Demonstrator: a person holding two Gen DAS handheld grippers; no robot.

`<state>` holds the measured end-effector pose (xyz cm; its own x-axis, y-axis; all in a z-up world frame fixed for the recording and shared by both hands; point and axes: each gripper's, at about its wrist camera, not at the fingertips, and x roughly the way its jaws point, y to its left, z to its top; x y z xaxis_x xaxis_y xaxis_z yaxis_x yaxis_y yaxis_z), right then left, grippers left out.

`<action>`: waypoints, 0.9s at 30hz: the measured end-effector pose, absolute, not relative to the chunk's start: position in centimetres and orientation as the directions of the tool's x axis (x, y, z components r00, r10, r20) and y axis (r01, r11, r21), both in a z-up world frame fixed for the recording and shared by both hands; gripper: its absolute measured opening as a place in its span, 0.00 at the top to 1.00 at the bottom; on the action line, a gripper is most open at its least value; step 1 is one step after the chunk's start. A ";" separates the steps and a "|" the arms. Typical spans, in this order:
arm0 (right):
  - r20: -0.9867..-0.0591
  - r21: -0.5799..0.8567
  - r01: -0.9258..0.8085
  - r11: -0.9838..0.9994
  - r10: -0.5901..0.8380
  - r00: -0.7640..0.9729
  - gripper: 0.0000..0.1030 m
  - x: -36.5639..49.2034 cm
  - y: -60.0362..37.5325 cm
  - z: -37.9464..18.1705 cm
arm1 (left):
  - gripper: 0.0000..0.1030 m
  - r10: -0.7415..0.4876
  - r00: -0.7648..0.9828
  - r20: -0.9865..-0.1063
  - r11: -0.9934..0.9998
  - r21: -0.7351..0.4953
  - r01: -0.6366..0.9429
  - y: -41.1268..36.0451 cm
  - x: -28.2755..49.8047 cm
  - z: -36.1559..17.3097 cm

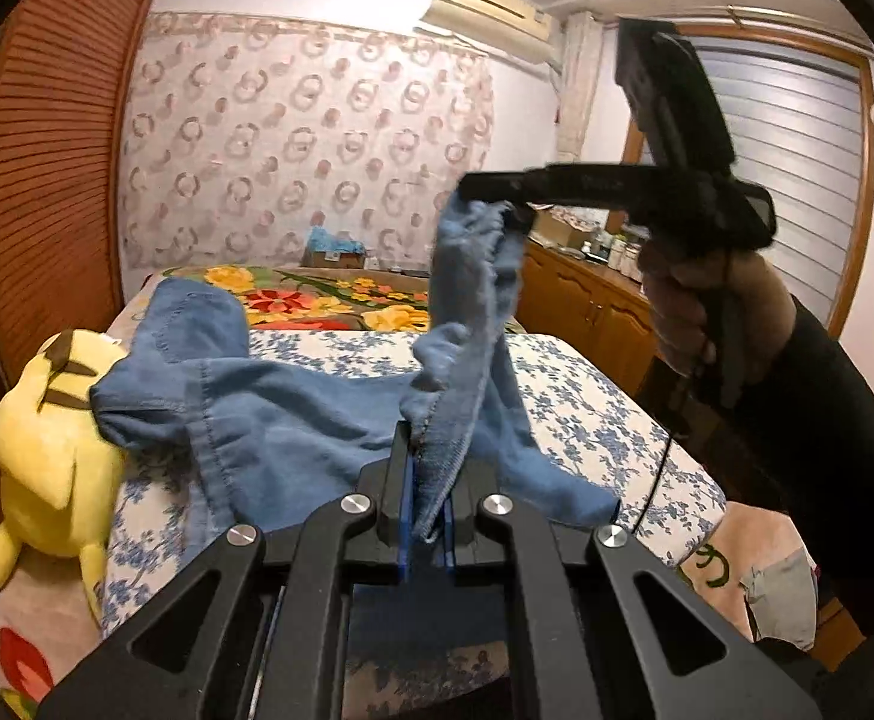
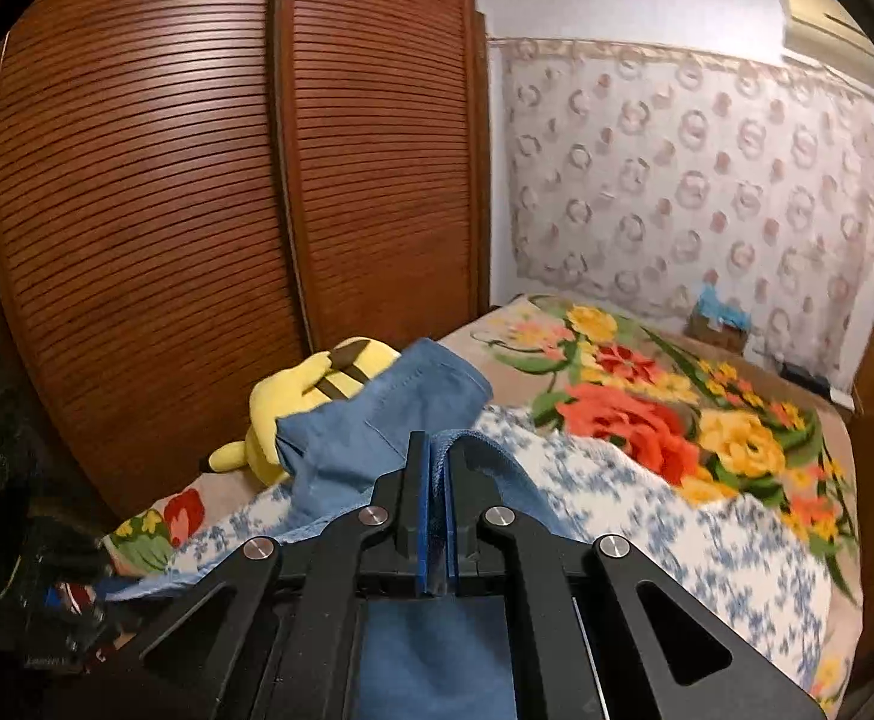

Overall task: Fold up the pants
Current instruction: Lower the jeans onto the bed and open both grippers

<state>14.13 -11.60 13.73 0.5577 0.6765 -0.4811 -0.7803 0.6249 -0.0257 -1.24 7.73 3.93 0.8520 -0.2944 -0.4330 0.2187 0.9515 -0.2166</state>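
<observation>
A yellow plush toy (image 1: pixel 47 444) lies at the bed's (image 1: pixel 586 414) edge beside a slatted wooden wardrobe (image 2: pixel 197 210), with a bright flowered blanket (image 2: pixel 676 414) farther back, a patterned curtain (image 1: pixel 305 138) behind, and an air conditioner (image 1: pixel 484 6) above.

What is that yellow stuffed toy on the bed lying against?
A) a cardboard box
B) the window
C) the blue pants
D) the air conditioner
C: the yellow stuffed toy lies at the bed's edge by the wardrobe, and one end of the blue pants is draped over it, as the right wrist view also shows.
</observation>
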 end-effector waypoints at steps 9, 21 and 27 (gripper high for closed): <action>-0.556 -0.096 -0.811 0.577 0.644 0.525 0.97 16.8 -4.9 10.2 | 0.92 -0.269 0.820 -0.505 0.952 -0.271 0.145 10.9 -1.9 -0.1; -0.703 -0.052 -0.807 0.589 0.553 0.448 0.80 21.0 1.2 4.5 | 0.86 -0.217 0.761 -0.611 0.957 -0.287 0.043 12.2 -1.0 -5.4; -0.691 -0.100 -0.790 0.605 0.529 0.493 0.62 21.3 -0.1 7.1 | 0.49 -0.190 0.773 -0.605 0.960 -0.279 0.018 13.0 -1.1 -5.0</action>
<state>21.28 -0.13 7.11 0.4927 0.5291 -0.6908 -0.7901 0.6047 -0.1003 -1.08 12.99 -4.96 0.7728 -0.1903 -0.6055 0.0180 0.9602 -0.2788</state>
